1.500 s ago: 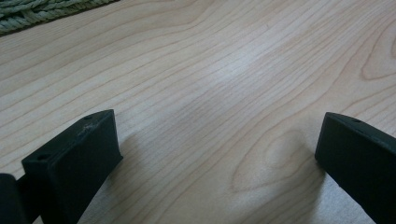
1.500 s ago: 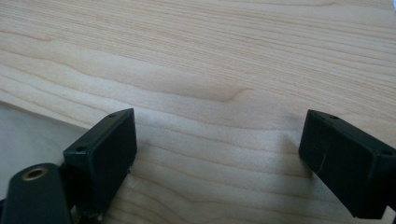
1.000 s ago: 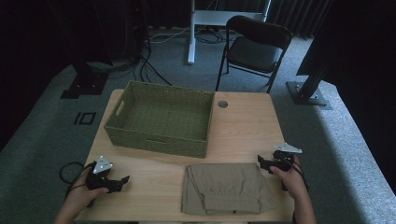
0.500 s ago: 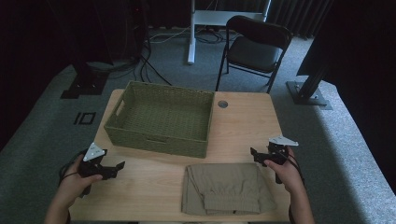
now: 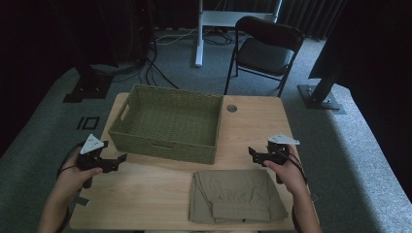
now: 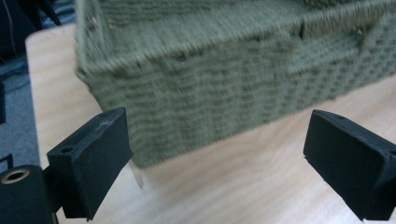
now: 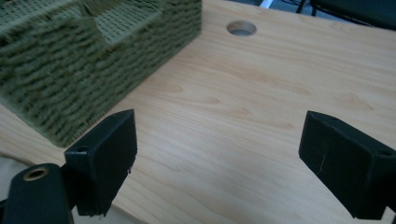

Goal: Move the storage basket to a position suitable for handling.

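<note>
Khaki folded trousers (image 5: 235, 195) at table's (image 5: 252, 124) front edge; my right gripper (image 5: 256, 155) beside them, left gripper (image 5: 116, 162) near basket (image 5: 167, 121); both spread apart, empty.

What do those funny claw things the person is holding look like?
Each one is black, with two chunky, blocky jaws. The left gripper and the right gripper both carry a pale grey three-cornered plate on top, and a dark cable trails from each. Up close, the left one's fingers are matte black with small round holes. No sleeves show on the forearms.
</note>
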